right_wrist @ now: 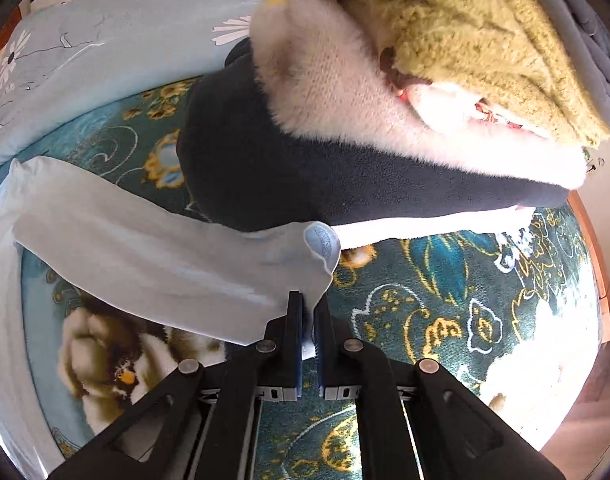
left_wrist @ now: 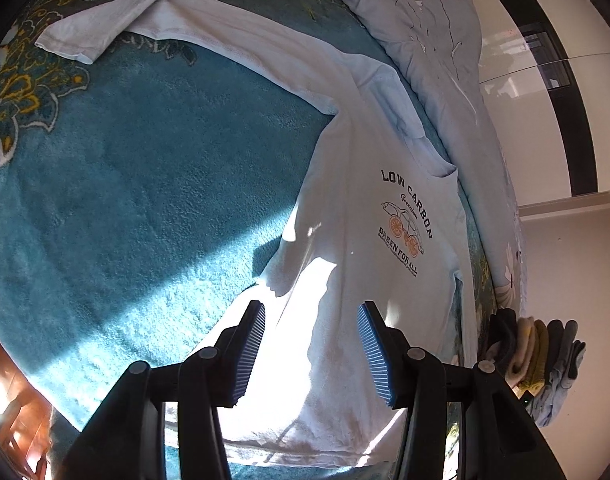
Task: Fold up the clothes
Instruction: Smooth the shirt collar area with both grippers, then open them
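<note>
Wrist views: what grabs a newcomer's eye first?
In the left view, the white T-shirt with its "LOW CARBON" print, spread on the teal floral blanket under the open left gripper. In the right view, the right gripper pinching the shirt's sleeve, the stack of folded clothes just behind.

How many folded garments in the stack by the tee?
4 visible: green knit on top, fluffy cream one below, dark fleece under that, white layer at the bottom. More may be hidden.

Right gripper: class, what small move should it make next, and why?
Probably carry the sleeve inward across the shirt. The right gripper is shut on the sleeve near its cuff, while the left gripper hangs open above the shirt's body, holding nothing.
</note>
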A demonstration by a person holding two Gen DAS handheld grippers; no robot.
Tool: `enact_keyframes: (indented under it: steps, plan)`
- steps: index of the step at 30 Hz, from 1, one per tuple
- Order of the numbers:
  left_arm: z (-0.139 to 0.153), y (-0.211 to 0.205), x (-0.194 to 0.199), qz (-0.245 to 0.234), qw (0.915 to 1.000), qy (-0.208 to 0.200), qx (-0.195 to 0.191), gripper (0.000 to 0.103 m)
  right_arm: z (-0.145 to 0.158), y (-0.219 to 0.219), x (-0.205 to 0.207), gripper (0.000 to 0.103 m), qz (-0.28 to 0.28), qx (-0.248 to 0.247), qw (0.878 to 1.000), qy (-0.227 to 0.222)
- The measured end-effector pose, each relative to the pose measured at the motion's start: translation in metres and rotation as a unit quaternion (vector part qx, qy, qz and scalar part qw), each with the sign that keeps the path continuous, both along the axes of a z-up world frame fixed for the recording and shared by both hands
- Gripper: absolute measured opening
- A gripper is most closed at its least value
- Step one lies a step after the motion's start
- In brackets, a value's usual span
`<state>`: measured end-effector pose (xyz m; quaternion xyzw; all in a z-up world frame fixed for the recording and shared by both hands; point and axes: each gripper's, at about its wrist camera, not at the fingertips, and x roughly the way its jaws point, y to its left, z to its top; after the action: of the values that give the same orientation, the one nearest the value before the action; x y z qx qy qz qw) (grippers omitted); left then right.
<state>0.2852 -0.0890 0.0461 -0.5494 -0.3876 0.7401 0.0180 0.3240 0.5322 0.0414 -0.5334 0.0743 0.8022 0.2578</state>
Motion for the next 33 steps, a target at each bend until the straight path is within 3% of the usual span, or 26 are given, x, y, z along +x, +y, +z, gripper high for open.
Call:
enact_keyframes:
  steps: [6,11,14,17,21,23,28,30,33]
  plan:
    - [0.016,-0.016,-0.041,-0.033,0.998,0.021,-0.05,0.052,-0.004,0.004,0.004,0.007,-0.005,-0.024,1.0,0.003]
    - [0.032,-0.026,-0.097,-0.079,0.9909,0.04,-0.101,0.052,0.03,-0.014,0.022,0.01,-0.002,-0.006,1.0,0.016]
    - [0.035,-0.011,-0.143,-0.13,0.9844,0.056,-0.104,0.052,0.049,-0.059,0.002,0.012,0.086,-0.036,0.995,0.039]
    - [0.028,0.015,-0.19,-0.184,0.9764,0.065,-0.092,0.052,0.049,-0.122,-0.051,0.023,0.185,-0.06,0.98,0.048]
    - [0.003,0.046,-0.236,-0.251,0.9592,0.047,-0.122,0.052,0.043,-0.189,-0.136,0.024,0.274,-0.098,0.955,0.054]
    - [-0.011,0.059,-0.251,-0.284,0.9498,0.034,-0.127,0.05,0.035,-0.217,-0.172,0.024,0.299,-0.118,0.946,0.049]
    - [-0.029,0.085,-0.281,-0.351,0.9266,0.047,-0.127,0.05,0.02,-0.272,-0.239,0.024,0.325,-0.159,0.932,0.035]
    - [-0.029,0.086,-0.295,-0.345,0.9275,0.063,-0.129,0.05,0.009,-0.287,-0.257,0.024,0.337,-0.168,0.926,0.024]
    - [-0.028,0.067,-0.317,-0.292,0.9452,0.088,-0.117,0.051,-0.008,-0.301,-0.275,0.024,0.344,-0.171,0.923,0.005]
